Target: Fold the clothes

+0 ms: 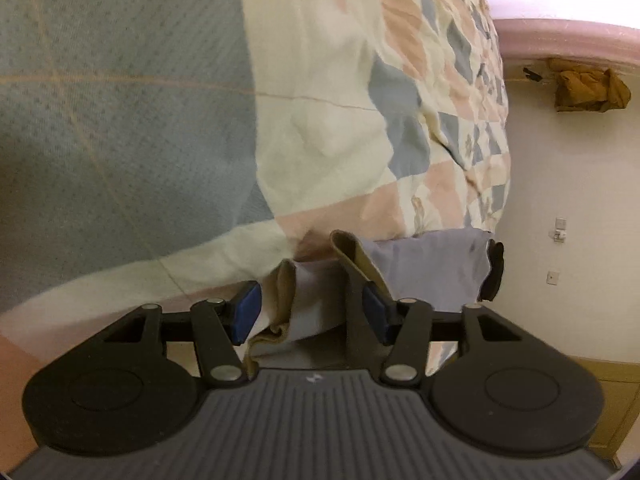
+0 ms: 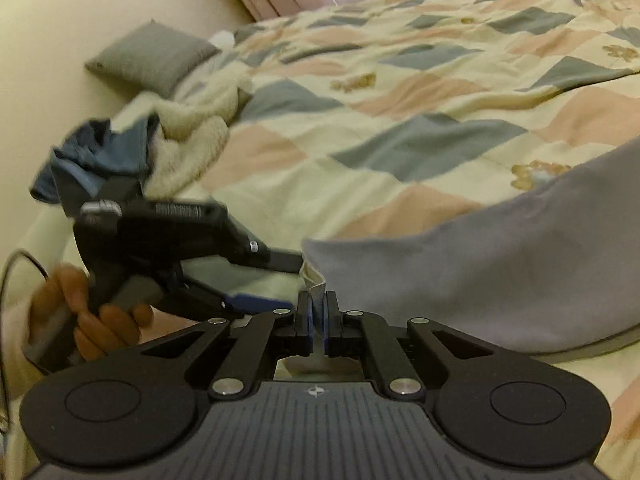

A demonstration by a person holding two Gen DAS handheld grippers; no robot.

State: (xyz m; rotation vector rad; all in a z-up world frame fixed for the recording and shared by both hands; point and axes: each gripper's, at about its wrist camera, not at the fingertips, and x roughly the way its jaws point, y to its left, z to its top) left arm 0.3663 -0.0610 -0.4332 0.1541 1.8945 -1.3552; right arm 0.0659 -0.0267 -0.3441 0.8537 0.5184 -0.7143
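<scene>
Pale lavender-grey garment (image 2: 500,264) with a tan inner lining, lifted off the quilt and draped to the right of the right jaws, one hem corner pinched between them, a rumpled edge (image 1: 316,300) hanging in the gap between the left jaws

Motion blurs the left gripper (image 2: 294,284) and the hand (image 2: 86,312) holding it. The lavender garment (image 2: 500,264) runs past the frame's right edge, its hem hidden behind the right gripper (image 2: 318,312).
</scene>
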